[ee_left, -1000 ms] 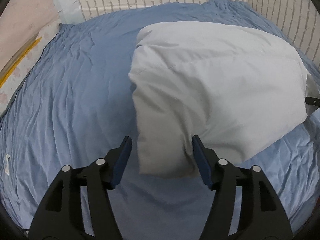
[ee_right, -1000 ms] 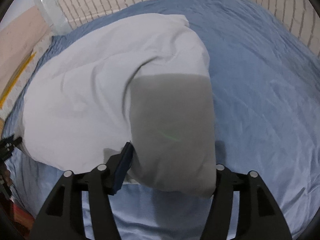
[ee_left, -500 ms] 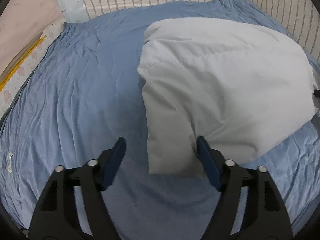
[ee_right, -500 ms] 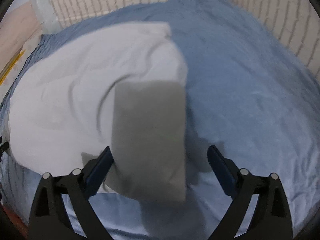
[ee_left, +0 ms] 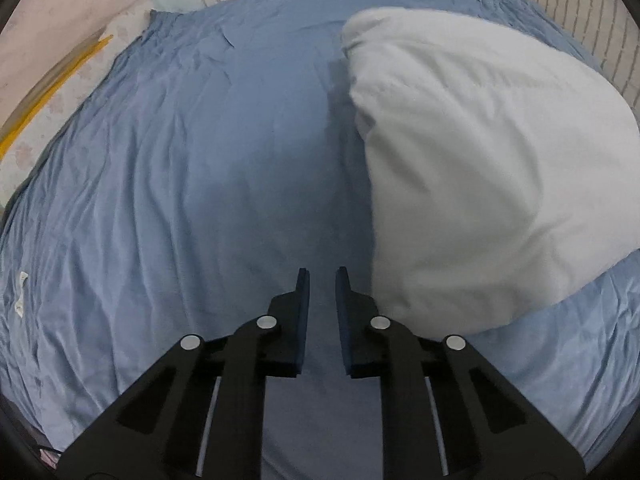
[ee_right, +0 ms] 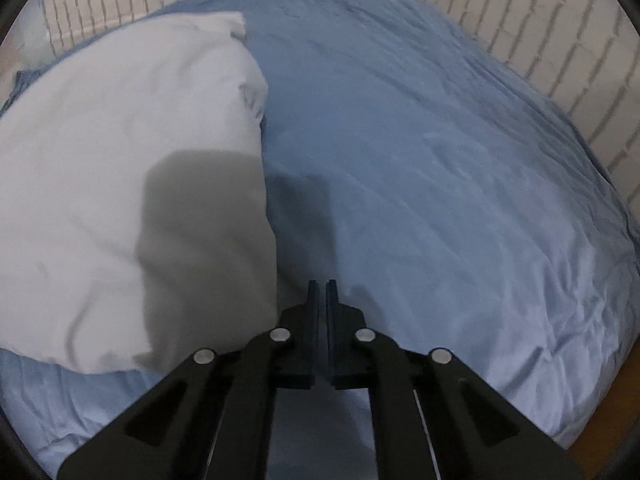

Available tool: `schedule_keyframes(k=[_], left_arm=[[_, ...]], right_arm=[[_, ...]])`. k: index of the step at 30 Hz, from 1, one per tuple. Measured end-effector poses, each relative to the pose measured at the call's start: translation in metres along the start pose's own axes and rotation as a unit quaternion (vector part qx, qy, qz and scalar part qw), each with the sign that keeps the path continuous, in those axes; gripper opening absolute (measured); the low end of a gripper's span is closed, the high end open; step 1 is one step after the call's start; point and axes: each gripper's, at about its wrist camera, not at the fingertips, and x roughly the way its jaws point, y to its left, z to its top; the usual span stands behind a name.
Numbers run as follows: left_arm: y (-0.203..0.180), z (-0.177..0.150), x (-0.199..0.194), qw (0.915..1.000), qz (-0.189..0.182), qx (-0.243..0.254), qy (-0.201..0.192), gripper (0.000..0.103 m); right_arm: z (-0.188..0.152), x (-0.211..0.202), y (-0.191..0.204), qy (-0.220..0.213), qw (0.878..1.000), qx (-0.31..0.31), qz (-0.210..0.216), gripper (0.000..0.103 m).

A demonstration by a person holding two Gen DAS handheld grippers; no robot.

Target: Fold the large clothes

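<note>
- Both grippers hang over the bed with nothing between their fingers: the left gripper [ee_left: 321, 274] has its jaws closing, a narrow gap left between the blue pads, with only blue sheet showing through it.
- Right gripper [ee_right: 321, 285] is shut, its pads almost meeting, gripping nothing.
- White folded garment [ee_left: 480, 168] lies free on the blue bedsheet [ee_left: 168, 184]; neither gripper touches it, though each stands just beside one of its lower corners.
- In the left wrist view the garment fills the right half of the bed, its long left edge running from the far side down toward the gripper's right finger, which stands just left of the lower corner.
- In the right wrist view the same garment [ee_right: 120, 200] takes the left half of the bed, its right edge dropping toward the gripper's left finger.
- Its cloth is plain, pale grey-white, soft and puffy, folded into a thick rounded block with a bunched knot at the far corner; a dark shadow falls across its near right part in the right wrist view.
- No brand, label or readable writing shows on it.
- Bedsheet is creased all over and covers the bed out to its edges.
- Small white tag [ee_left: 21, 293] lies on the sheet near the left edge of the bed; any print on it is too small to read.
- Brick-patterned wall [ee_right: 520, 20] runs behind the far and right edges of the bed.
- Yellow strip [ee_left: 48, 92] shows beyond the bed's left edge.
</note>
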Motion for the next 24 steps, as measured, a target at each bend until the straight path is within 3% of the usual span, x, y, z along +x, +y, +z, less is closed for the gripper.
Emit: schedule_keyframes(k=[1,3,4,5,6,7,9,13,16,19,24], left_arm=[[0.002,0.002,-0.007,1.0000,0.003,0.001,-0.009,0.030],[0.003,0.006,-0.021,0.9993,0.018,0.004,-0.032,0.080],[0.005,0.006,-0.033,0.9984,0.026,0.003,-0.050,0.087],[0.007,0.008,-0.042,0.9976,0.027,0.002,-0.064,0.095],[0.008,0.008,-0.051,0.9972,0.023,0.002,-0.071,0.099],[0.005,0.012,-0.058,0.9972,0.010,0.003,-0.075,0.100],[0.003,0.012,-0.067,0.9974,-0.020,0.007,-0.069,0.100],[-0.002,0.007,-0.084,0.9961,-0.040,0.010,-0.078,0.100],[0.002,-0.007,-0.100,0.9950,-0.038,0.022,-0.089,0.100],[0.004,-0.010,-0.110,0.9945,-0.023,0.036,-0.095,0.100],[0.022,-0.003,-0.123,0.9935,-0.050,0.025,-0.099,0.100]], right_arm=[[-0.002,-0.008,0.001,-0.010,1.000,0.004,0.004,0.006],[-0.006,-0.028,0.006,-0.031,0.999,0.011,0.012,0.010],[-0.007,-0.040,0.010,-0.042,0.999,0.019,0.016,0.025],[-0.011,-0.049,0.012,-0.050,0.998,0.023,0.015,0.053],[-0.012,-0.063,0.020,-0.063,0.997,0.025,0.025,0.069],[-0.014,-0.076,0.029,-0.080,0.996,0.024,0.044,0.083],[-0.015,-0.092,0.044,-0.105,0.992,0.018,0.062,0.086],[-0.025,-0.125,0.091,-0.131,0.988,0.005,0.081,0.100],[-0.035,-0.144,0.132,-0.149,0.985,-0.006,0.085,0.101],[-0.049,-0.157,0.162,-0.138,0.988,-0.007,0.073,0.101],[-0.078,-0.180,0.209,-0.144,0.987,-0.005,0.076,0.101]])
